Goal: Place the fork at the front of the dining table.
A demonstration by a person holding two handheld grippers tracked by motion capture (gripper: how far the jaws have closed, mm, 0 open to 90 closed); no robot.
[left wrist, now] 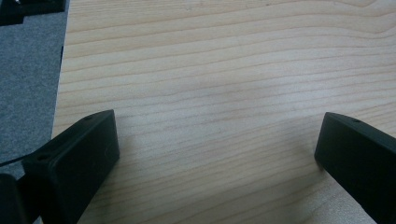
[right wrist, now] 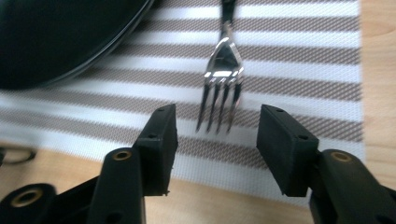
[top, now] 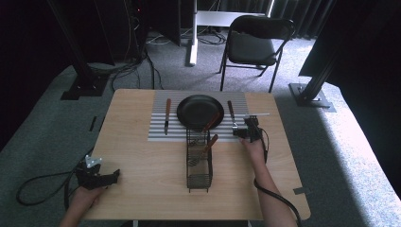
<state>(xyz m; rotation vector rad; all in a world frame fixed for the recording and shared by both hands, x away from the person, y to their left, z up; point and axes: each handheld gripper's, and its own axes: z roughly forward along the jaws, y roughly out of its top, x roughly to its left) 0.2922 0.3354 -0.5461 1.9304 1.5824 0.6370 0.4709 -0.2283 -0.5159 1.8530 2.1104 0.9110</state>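
1. The right gripper (right wrist: pixel 214 135) stands open at the mat's (top: pixel 158 132) near right corner, jaws either side of the fork's (right wrist: pixel 223 79) tines, gripping nothing.
2. The fork lies on the mat just right of the plate (top: pixel 200 111).
3. A knife (top: pixel 167 115) lies left of the plate.
4. The basket (top: pixel 198 163) sits mid-tabletop, holding wooden-handled utensils.
5. The left gripper (left wrist: pixel 217 154) rests wide open and empty at the tabletop's (top: pixel 142 179) near left corner.
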